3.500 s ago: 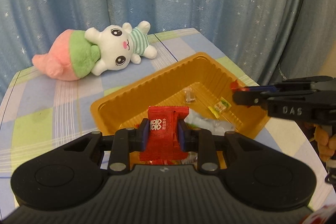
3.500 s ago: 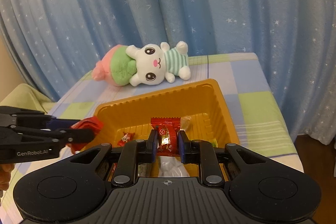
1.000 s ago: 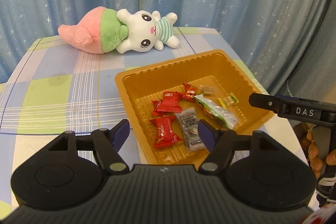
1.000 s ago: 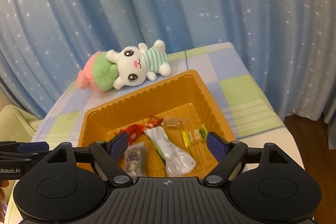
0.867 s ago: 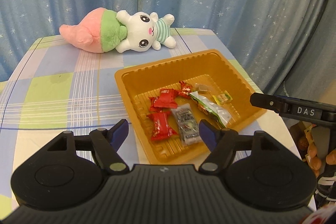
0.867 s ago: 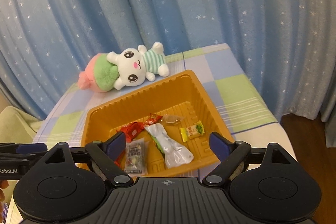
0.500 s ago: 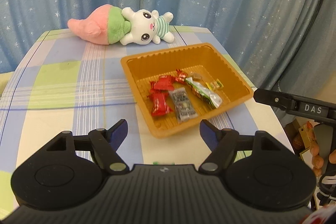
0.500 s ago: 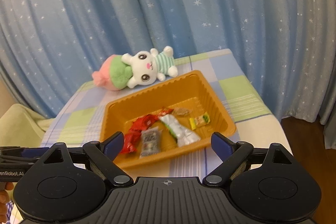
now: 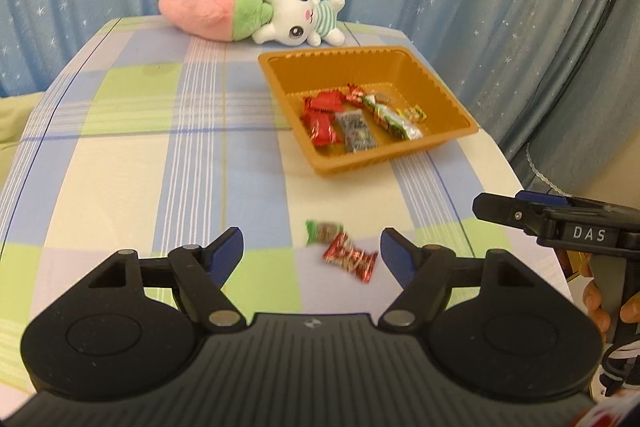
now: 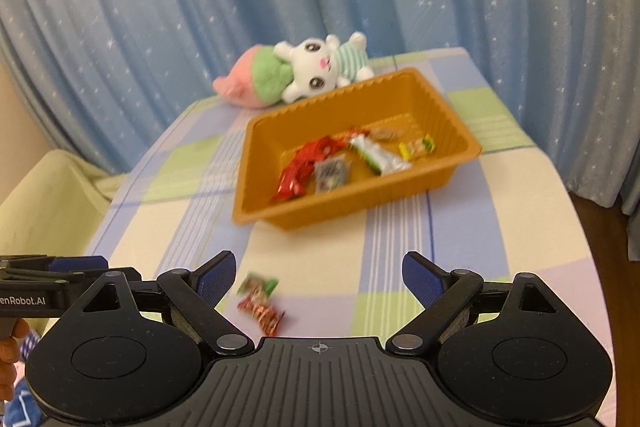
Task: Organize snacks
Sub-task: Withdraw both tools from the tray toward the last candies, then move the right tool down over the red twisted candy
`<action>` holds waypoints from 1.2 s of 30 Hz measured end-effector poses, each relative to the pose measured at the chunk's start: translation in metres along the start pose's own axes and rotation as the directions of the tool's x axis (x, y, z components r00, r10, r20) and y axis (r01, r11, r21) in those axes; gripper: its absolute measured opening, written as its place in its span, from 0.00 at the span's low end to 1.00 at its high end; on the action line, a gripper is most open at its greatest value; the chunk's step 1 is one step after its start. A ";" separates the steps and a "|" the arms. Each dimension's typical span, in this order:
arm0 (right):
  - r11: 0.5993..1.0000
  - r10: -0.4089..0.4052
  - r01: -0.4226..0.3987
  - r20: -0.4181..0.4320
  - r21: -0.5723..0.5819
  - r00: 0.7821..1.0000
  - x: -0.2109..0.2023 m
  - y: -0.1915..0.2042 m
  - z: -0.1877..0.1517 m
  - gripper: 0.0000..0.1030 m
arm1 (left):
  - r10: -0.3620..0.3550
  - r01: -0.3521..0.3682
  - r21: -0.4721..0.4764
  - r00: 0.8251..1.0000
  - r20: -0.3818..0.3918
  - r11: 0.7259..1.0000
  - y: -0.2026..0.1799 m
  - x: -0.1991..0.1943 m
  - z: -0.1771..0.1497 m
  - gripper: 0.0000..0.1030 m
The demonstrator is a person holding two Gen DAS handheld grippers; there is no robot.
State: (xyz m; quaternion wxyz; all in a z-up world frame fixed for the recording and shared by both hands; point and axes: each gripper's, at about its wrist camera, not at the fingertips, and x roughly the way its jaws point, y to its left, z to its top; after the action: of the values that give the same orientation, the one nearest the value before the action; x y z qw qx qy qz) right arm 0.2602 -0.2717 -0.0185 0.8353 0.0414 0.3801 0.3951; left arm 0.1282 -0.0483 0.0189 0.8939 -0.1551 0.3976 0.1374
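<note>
2 wrapped candies (image 9: pixel 340 247) lie on the tablecloth (image 9: pixel 120 167) between the left gripper's (image 9: pixel 312 253) spread, empty jaws; right gripper (image 10: pixel 320 275) likewise wide apart.

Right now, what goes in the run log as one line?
phase: between picks | left gripper: open, empty | right gripper: open, empty | tray: holds snacks | two wrapped candies: on tablecloth, outside tray

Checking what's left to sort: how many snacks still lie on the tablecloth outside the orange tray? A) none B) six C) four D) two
D: only a green-wrapped snack and a red-wrapped snack lie on the tablecloth, near the camera; the rest are inside the orange tray.
</note>
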 end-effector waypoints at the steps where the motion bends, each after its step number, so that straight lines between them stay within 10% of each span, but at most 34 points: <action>1: 1.000 0.003 -0.003 -0.006 -0.004 1.000 0.000 0.002 -0.004 0.87 | 0.003 -0.003 -0.003 1.000 -0.004 1.000 0.001 -0.002 -0.004 0.72; 36: 0.993 0.000 -0.026 -0.211 -0.118 0.978 0.025 0.021 -0.075 0.87 | 0.069 -0.078 -0.053 0.986 -0.154 0.996 0.013 0.009 -0.073 0.72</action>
State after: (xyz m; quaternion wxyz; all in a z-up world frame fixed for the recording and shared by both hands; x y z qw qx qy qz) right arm 0.2063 -0.2572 -0.0788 0.7887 -0.0485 0.4416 0.4249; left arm 0.0802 -0.0635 -0.0361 0.8503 -0.1768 0.4658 0.1696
